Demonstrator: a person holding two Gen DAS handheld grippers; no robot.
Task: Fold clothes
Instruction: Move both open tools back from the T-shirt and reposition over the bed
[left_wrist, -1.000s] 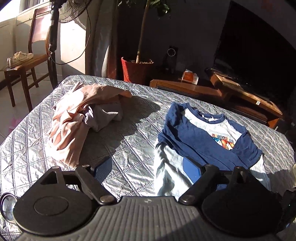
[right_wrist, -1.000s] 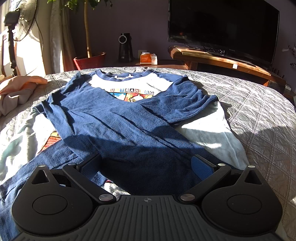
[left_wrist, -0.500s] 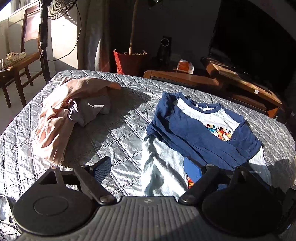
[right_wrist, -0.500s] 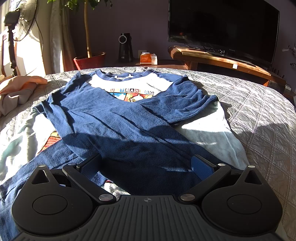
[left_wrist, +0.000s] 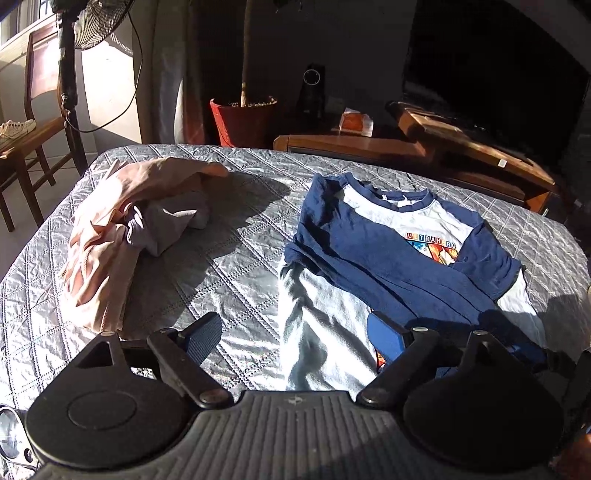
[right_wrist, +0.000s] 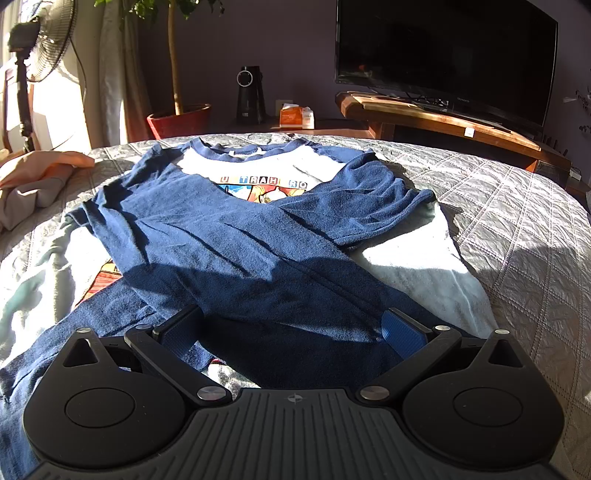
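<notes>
A white T-shirt with navy sleeves and a colourful print (left_wrist: 388, 258) (right_wrist: 258, 229) lies flat on the grey quilted bed (left_wrist: 229, 266) (right_wrist: 517, 229). Both long navy sleeves are folded across its body. My left gripper (left_wrist: 295, 338) is open and empty, low over the shirt's lower left edge. My right gripper (right_wrist: 291, 328) is open and empty, just above the crossed sleeves near the shirt's hem. A crumpled pile of peach and grey clothes (left_wrist: 122, 229) (right_wrist: 37, 177) lies on the bed's left side.
Beyond the bed's far edge stand a red plant pot (left_wrist: 243, 122) (right_wrist: 179, 123), a wooden TV bench (right_wrist: 443, 114) with a television (right_wrist: 443, 55), and an orange tissue box (right_wrist: 295, 116). A fan (left_wrist: 74, 55) and a wooden chair (left_wrist: 26, 140) stand at the left.
My left gripper has drawn back and swung right, so the shirt and clothes pile sit farther off in its view. My right gripper has not moved.
</notes>
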